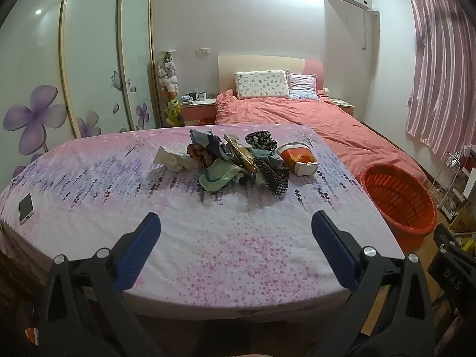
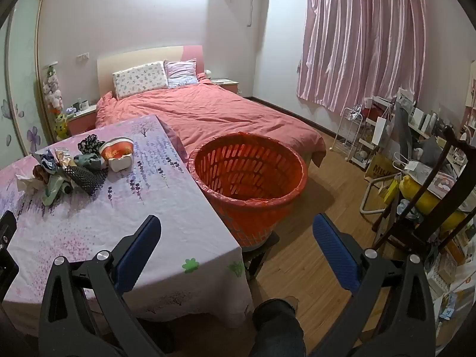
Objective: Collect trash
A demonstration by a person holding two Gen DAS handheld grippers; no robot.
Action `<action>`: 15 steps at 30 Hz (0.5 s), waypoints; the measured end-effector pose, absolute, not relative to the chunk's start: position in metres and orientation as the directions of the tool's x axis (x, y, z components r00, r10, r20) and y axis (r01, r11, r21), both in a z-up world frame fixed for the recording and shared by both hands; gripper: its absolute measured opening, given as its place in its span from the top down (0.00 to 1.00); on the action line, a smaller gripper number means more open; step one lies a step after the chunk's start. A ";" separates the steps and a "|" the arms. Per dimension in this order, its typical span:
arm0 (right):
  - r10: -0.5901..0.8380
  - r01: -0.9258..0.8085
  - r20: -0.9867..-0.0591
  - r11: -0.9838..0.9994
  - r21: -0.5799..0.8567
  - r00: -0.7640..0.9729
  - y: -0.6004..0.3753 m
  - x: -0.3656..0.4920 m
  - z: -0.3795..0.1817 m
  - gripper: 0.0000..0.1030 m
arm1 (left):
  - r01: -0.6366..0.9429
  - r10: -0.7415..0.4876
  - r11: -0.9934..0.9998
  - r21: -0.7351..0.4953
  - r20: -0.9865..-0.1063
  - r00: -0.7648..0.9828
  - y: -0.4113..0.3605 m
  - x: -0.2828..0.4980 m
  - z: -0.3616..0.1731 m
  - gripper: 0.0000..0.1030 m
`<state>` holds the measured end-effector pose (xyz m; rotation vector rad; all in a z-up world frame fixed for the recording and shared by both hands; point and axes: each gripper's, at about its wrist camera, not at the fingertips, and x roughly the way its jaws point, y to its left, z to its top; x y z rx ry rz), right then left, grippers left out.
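Observation:
A heap of trash (image 1: 238, 160) lies on the far middle of the table (image 1: 208, 253): crumpled wrappers, white paper (image 1: 171, 159), a dotted black bag and an orange-and-white cup (image 1: 299, 159) tipped on its side. My left gripper (image 1: 236, 223) hovers open over the table's near half, well short of the heap. An orange slotted basket (image 2: 250, 175) stands on the floor by the table's right edge. In the right wrist view the heap (image 2: 68, 166) sits far left. My right gripper (image 2: 238, 226) is open above the table corner and the basket, holding nothing.
A phone (image 1: 25, 208) lies at the table's left edge. Behind the table is a bed (image 2: 208, 110) with a red cover. A dark wooden chair (image 2: 431, 202) and cluttered shelves (image 2: 372, 136) stand at the right. A person's knee (image 2: 276, 324) shows below.

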<state>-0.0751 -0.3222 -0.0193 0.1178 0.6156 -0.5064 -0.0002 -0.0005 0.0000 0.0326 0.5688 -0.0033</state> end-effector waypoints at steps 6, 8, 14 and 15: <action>-0.422 0.489 -0.578 0.871 -0.044 0.699 -0.322 -0.075 -0.019 0.02 | 0.012 0.005 0.999 0.029 -0.539 0.842 -0.001 -0.001 0.001 0.04; -0.422 0.490 -0.578 0.870 -0.043 0.698 -0.323 -0.075 -0.019 0.02 | 0.012 0.006 0.999 0.030 -0.538 0.843 -0.002 -0.001 0.001 0.04; -0.421 0.488 -0.577 0.872 -0.045 0.700 -0.323 -0.076 -0.019 0.02 | 0.011 0.005 1.000 0.026 -0.541 0.841 0.000 0.000 0.000 0.04; -0.421 0.488 -0.576 0.872 -0.045 0.700 -0.323 -0.076 -0.019 0.02 | 0.010 0.005 1.000 0.026 -0.540 0.841 0.000 0.000 0.000 0.04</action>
